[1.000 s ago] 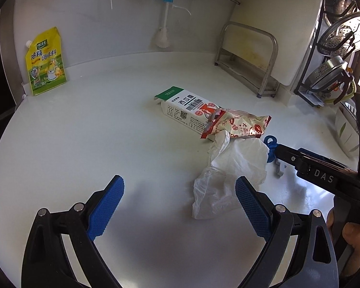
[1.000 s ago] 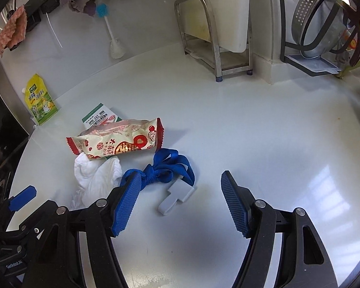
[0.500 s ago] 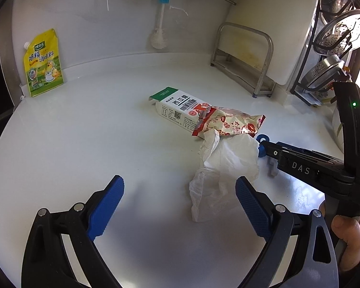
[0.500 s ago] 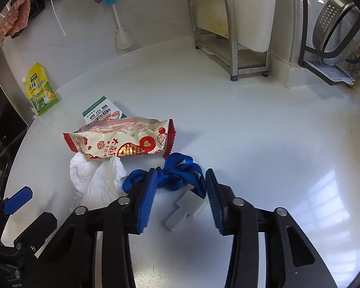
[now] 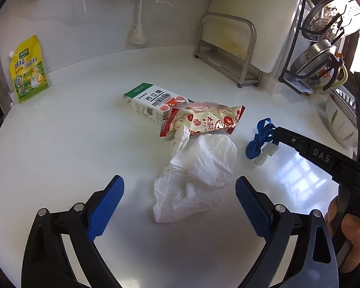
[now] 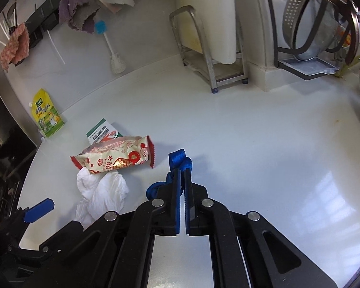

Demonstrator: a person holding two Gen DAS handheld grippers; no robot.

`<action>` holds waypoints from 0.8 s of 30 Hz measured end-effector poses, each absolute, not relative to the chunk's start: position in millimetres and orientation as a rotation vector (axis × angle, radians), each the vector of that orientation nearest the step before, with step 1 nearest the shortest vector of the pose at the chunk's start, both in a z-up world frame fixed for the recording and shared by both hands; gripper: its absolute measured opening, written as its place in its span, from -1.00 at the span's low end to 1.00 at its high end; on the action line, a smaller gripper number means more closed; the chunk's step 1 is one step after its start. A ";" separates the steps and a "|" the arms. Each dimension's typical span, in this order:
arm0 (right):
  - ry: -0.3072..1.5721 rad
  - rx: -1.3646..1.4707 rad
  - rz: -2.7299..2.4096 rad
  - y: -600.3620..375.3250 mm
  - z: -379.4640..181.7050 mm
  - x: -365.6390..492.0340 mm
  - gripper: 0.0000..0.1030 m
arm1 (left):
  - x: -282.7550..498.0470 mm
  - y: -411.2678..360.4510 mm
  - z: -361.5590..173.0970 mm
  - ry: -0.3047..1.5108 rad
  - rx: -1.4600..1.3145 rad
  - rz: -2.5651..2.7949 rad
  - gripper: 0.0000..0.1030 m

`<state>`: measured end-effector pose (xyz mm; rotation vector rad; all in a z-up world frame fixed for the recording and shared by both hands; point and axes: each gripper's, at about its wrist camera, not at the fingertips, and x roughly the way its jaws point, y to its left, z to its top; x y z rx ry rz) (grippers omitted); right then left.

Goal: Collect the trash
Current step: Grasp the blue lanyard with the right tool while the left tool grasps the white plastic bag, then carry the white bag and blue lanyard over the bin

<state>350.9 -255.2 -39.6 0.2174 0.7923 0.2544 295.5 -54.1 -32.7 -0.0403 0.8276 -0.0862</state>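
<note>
A crumpled white tissue (image 5: 199,168) lies on the white counter (image 5: 72,156), between the wide-apart fingers of my open left gripper (image 5: 179,182), which hovers short of it. Behind the tissue a red-and-cream snack wrapper (image 5: 204,120) rests against a white and green carton (image 5: 146,100). My right gripper (image 6: 182,171) is shut on a blue lanyard (image 6: 177,158). In the left wrist view the blue lanyard (image 5: 259,139) hangs bunched from the right gripper (image 5: 277,132), with a white plastic clip (image 5: 266,154) dangling below it.
A yellow seasoning pouch (image 5: 27,69) leans on the back wall at the left, with a dish brush (image 5: 138,31) hanging nearby. A steel rack with a cutting board (image 5: 228,48) and a wire rack of colanders (image 5: 324,48) stand at the back right. A hand (image 5: 348,228) holds the right gripper.
The right gripper's jaws have closed from wide apart onto the blue lanyard, which now hangs from them with its clip. The left gripper has shifted slightly and stays open.
</note>
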 end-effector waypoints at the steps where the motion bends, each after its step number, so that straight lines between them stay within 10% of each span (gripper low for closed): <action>1: 0.784 0.230 0.248 -259.2 -38.6 350.5 -0.94 | 297.5 -57.6 -34.5 0.829 -0.028 -0.077 0.79; 10: 0.758 0.318 0.255 -279.4 -34.9 350.2 -0.94 | 318.4 -73.2 -52.9 0.902 0.014 -0.004 0.77; 19: 0.750 0.339 0.266 -281.6 -33.6 348.7 -0.94 | 313.6 -68.7 -54.0 0.908 -0.037 -0.025 -0.67; 24: 0.749 0.343 0.266 -283.1 -34.4 345.9 -0.94 | 306.1 -66.4 -52.2 0.902 -0.046 -0.042 -0.84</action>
